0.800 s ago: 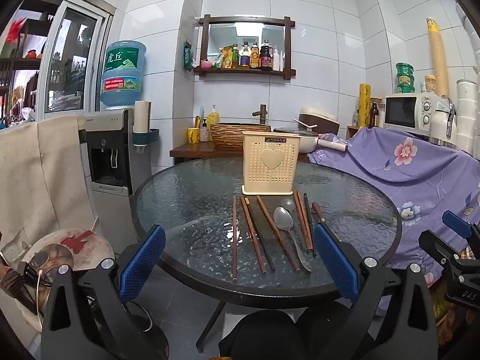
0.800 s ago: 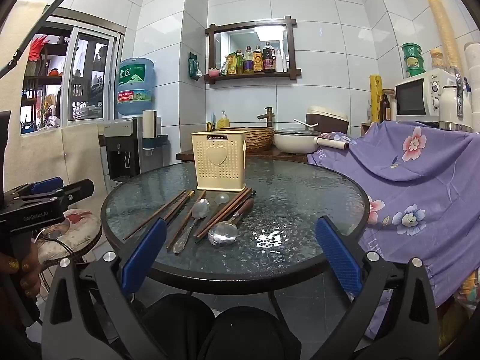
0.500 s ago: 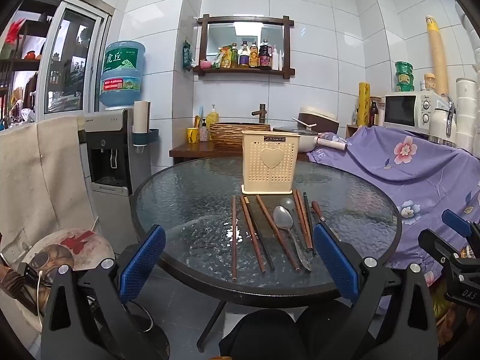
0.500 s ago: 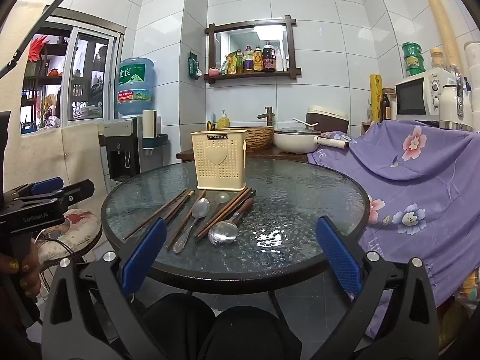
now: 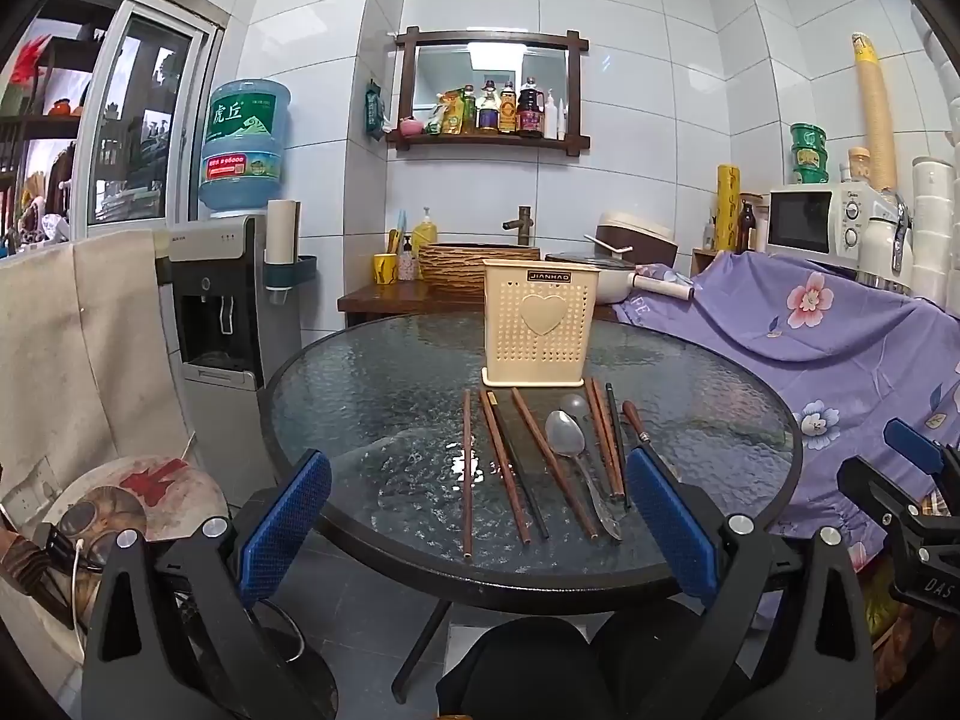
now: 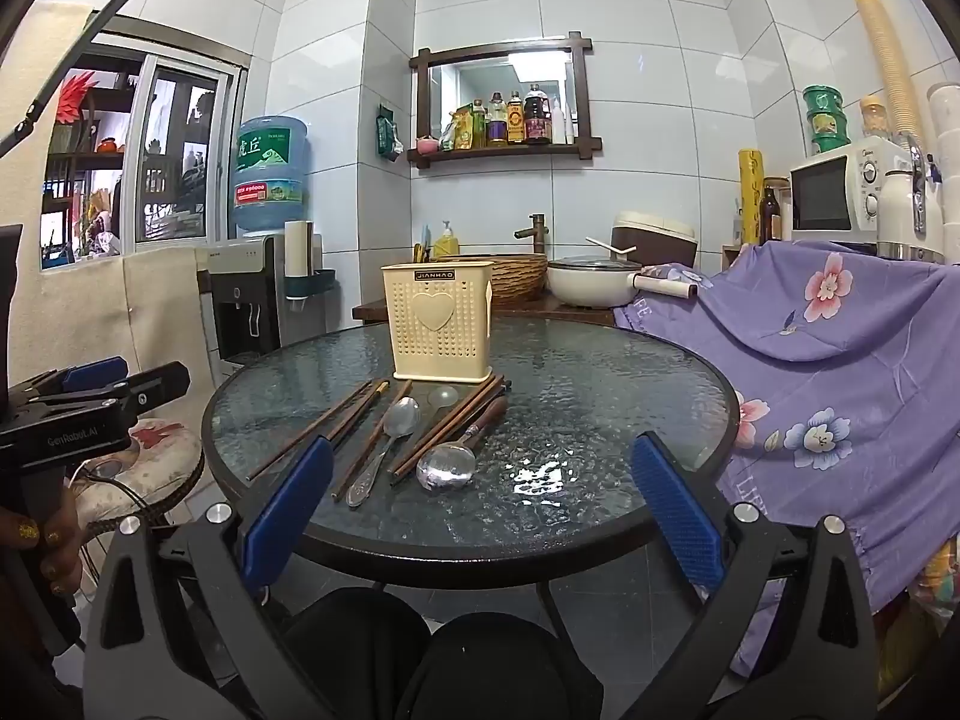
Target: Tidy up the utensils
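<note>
A cream perforated utensil holder [image 5: 540,324] [image 6: 441,321] with a heart stands upright on the round glass table [image 5: 372,396] [image 6: 600,396]. In front of it lie several wooden chopsticks [image 5: 503,462] [image 6: 318,426], a metal spoon [image 5: 567,435] [image 6: 393,426], a small clear spoon [image 5: 575,403] [image 6: 443,397] and a wooden-handled ladle [image 6: 449,463]. My left gripper [image 5: 477,516] hovers open before the table's near edge, nothing between its blue pads. My right gripper [image 6: 480,501] is also open and empty, held short of the table.
A water dispenser [image 5: 234,294] stands left of the table, a purple floral cloth [image 5: 810,324] [image 6: 840,336] covers furniture on the right. A stool [image 5: 126,498] sits low left. Behind are a counter with a basin [image 6: 516,276], a pot [image 6: 591,288] and a microwave [image 5: 810,225].
</note>
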Demonstrator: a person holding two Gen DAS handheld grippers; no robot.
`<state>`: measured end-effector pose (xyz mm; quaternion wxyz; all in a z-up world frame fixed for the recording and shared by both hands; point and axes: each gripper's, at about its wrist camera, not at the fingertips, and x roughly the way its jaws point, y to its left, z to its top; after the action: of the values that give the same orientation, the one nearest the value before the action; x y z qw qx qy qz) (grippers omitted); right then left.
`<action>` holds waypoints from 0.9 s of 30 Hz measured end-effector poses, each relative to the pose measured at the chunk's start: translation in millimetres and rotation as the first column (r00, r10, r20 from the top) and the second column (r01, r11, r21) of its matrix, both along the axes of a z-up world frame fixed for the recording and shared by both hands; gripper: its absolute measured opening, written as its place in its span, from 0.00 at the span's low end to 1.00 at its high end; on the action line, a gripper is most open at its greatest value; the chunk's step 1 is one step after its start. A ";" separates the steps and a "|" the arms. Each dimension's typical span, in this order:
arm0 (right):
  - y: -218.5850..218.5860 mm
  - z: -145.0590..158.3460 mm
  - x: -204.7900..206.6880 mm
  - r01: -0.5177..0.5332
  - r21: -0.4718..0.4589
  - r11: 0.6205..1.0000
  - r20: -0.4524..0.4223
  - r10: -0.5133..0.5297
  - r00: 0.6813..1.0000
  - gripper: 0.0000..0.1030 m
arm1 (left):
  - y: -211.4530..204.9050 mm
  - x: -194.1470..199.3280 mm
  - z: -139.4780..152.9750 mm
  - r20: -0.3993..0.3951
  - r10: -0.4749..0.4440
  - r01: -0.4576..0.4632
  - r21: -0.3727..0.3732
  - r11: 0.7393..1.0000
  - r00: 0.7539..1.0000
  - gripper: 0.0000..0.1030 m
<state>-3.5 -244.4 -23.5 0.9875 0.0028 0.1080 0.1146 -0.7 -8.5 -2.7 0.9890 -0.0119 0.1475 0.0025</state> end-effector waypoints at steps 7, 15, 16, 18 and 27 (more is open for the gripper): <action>0.1 -0.1 0.3 0.000 0.000 1.000 0.001 0.000 1.000 0.95 | 6.1 1.9 -1.2 -0.005 -0.006 0.006 -0.007 1.000 1.000 0.94; 0.5 0.0 0.0 0.000 0.001 1.000 0.000 0.000 1.000 0.95 | 6.4 0.3 -1.4 -0.001 -0.004 0.004 -0.012 1.000 1.000 0.94; 0.7 -0.2 0.3 -0.001 0.000 1.000 -0.001 0.001 1.000 0.95 | 7.7 2.4 2.8 -0.003 -0.003 0.003 -0.012 1.000 1.000 0.94; 0.5 -0.2 0.1 0.001 0.001 1.000 0.001 -0.001 1.000 0.95 | 7.7 2.7 3.6 -0.003 -0.003 0.003 -0.011 1.000 1.000 0.94; 0.7 -0.9 0.3 0.000 0.001 1.000 0.000 0.000 1.000 0.95 | 6.9 1.3 3.2 0.000 -0.007 0.007 -0.010 1.000 1.000 0.94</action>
<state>-3.2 -243.7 -24.4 0.9875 0.0034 0.1078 0.1146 0.6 -1.6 0.5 0.9889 -0.0162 0.1478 -0.0015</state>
